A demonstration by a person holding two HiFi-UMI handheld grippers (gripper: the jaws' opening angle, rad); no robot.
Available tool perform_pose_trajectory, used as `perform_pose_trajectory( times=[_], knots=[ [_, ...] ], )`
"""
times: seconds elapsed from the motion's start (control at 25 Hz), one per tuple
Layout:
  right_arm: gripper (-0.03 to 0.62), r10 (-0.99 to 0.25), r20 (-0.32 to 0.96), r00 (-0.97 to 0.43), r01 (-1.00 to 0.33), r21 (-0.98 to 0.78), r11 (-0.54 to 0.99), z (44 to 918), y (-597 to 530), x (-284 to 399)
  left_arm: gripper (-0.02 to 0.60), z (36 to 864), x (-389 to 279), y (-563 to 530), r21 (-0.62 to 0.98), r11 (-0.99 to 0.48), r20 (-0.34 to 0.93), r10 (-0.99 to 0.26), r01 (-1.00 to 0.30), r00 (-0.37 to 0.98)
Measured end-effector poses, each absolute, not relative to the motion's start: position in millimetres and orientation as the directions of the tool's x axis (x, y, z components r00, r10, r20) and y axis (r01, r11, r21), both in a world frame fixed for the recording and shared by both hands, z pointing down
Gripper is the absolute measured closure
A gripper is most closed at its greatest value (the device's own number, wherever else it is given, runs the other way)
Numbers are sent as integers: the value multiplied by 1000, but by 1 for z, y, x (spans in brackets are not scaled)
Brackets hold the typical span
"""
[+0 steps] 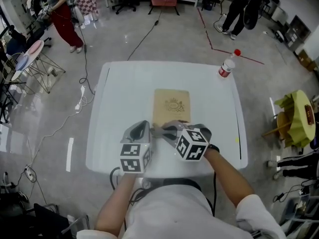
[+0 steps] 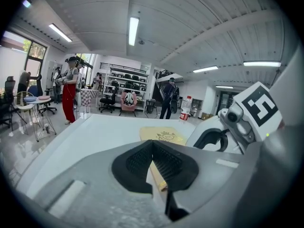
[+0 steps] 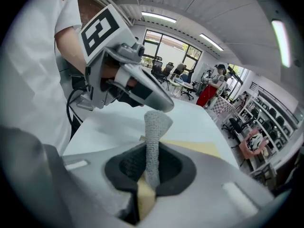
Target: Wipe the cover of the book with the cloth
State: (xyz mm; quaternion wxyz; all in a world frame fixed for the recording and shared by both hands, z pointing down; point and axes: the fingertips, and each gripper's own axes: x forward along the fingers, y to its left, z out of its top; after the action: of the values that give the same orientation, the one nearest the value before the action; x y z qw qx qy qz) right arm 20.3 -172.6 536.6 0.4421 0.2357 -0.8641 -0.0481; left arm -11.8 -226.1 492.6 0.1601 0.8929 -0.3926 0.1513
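Note:
A tan book [image 1: 172, 105] with a dark emblem lies flat in the middle of the white table [image 1: 119, 98]. My right gripper [image 1: 167, 130] hovers over the book's near edge, shut on a grey knitted cloth [image 3: 154, 136]. The cloth [image 1: 158, 131] stands up from the right gripper [image 3: 151, 172] in a narrow strip, and its top end reaches the tip of my left gripper [image 3: 159, 102]; whether they touch I cannot tell. The left gripper [image 1: 144, 127] sits just left of the right one, its pads [image 2: 142, 158] meeting at the tips with nothing between them. Beyond them shows the book [image 2: 163, 137].
A clear water bottle [image 1: 227, 65] with a red cap stands at the table's far right corner. Cables run over the floor on the left. A yellow-draped stool [image 1: 296, 116] stands right of the table. People [image 1: 64, 14] stand far behind it.

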Motion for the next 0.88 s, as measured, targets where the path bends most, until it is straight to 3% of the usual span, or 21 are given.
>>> perform_pose_trajectory(
  times=[0.48,0.88],
  knots=[
    [563,-574,686,-448,-367,444,817,490,-285,39,575,497,-26,-225,145,-611,403,-682,-778,611],
    [563,-539,763,-358,-257,475,842,536,-355,33,575,505,-41,-230,146,-570,424,-702,-808,572]
  ],
)
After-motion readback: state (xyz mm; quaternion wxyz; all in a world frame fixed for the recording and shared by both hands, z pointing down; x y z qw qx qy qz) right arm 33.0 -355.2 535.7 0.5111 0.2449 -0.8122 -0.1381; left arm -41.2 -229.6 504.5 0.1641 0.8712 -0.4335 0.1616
